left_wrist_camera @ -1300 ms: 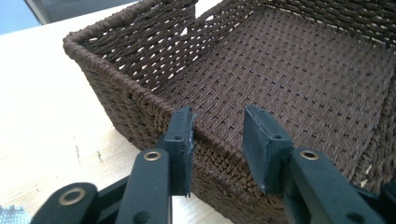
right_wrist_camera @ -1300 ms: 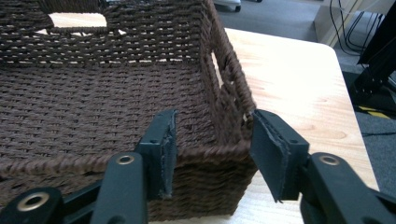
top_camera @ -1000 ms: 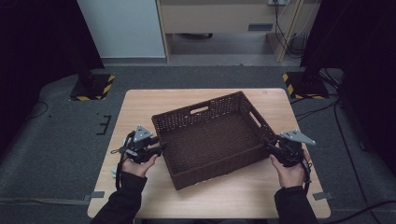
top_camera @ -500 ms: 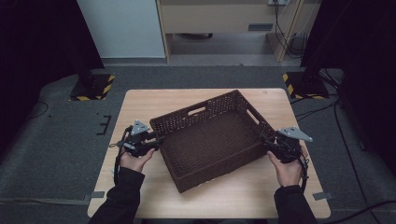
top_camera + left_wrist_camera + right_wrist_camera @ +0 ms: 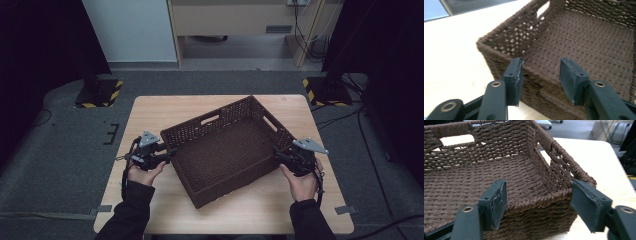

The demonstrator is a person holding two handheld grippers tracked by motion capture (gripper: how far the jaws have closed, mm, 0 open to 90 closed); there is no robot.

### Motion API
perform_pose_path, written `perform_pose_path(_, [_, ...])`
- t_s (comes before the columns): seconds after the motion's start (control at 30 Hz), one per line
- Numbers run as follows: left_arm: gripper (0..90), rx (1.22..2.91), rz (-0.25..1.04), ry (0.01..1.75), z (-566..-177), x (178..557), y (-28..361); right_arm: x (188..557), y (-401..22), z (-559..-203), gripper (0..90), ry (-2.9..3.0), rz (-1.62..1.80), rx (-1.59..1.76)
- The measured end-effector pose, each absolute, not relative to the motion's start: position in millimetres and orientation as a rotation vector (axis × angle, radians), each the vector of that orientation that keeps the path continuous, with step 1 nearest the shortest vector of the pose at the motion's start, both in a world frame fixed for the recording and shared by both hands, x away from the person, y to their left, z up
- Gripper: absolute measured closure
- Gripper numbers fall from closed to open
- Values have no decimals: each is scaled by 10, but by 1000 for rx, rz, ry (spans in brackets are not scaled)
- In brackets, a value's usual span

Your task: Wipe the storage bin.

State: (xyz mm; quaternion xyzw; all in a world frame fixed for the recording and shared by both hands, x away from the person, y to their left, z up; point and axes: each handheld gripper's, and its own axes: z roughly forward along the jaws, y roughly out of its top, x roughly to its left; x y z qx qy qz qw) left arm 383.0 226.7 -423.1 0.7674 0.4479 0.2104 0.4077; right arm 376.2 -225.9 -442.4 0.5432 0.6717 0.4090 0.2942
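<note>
The brown woven basket (image 5: 227,147) sits skewed on the middle of the wooden table (image 5: 150,110), empty. Both grippers are letting go: the left gripper (image 5: 170,152) at its left rim and the right gripper (image 5: 276,154) at its right corner have just been opening, their jaws straddling the rim without pressing. Next, I'd judge, both should back straight off. The gripper views show those gaps; the high view shows the basket's skew.

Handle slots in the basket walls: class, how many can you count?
2: one in the far long wall of the basket, one in its right-hand short wall. Other walls may hide more.
</note>
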Motion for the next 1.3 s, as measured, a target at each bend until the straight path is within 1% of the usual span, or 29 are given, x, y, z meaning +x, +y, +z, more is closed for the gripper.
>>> perform_pose_path(0.2, [484, 1942, 514, 1125, -4286, 3889, 2262, 3834, -2257, -4424, 302, 1783, 1060, 1431])
perform_pose_path(0.33, [506, 1936, 511, 1140, -4291, 3834, 2238, 3842, -2264, -4413, 323, 1785, 1062, 1405])
perform_pose_path(0.53, [504, 1936, 502, 1142, -4284, 3766, 2213, 3744, -2195, -4404, 270, 1800, 1124, 1421])
perform_pose_path(0.63, [502, 1941, 491, 1130, -4270, 3748, 2211, 3744, -2142, -4427, 277, 1813, 1123, 1420])
perform_pose_path(0.7, [504, 1945, 474, 1120, -4250, 3766, 2233, 3761, -2136, -4442, 286, 1810, 1119, 1418])
perform_pose_path(0.77, [508, 1939, 504, 1120, -4224, 3788, 2270, 3787, -2144, -4454, 284, 1816, 1120, 1414])
perform_pose_path(0.8, [492, 1930, 522, 1124, -4213, 3806, 2293, 3799, -2143, -4458, 280, 1818, 1121, 1418])
perform_pose_path(0.9, [483, 1901, 545, 1141, -4208, 3874, 2384, 3832, -2147, -4459, 284, 1819, 1100, 1402])
perform_pose_path(0.97, [482, 1892, 535, 1152, -4228, 3952, 2449, 3857, -2149, -4460, 289, 1815, 1087, 1401])
perform_pose_path(1.1, [482, 1883, 552, 1142, -4274, 4041, 2527, 3824, -2134, -4415, 319, 1816, 1104, 1384])
perform_pose_path(1.17, [481, 1881, 556, 1137, -4293, 4064, 2553, 3788, -2124, -4392, 317, 1820, 1137, 1391])
perform_pose_path(1.3, [472, 1889, 558, 1128, -4291, 4093, 2559, 3761, -2054, -4430, 294, 1840, 1101, 1400])
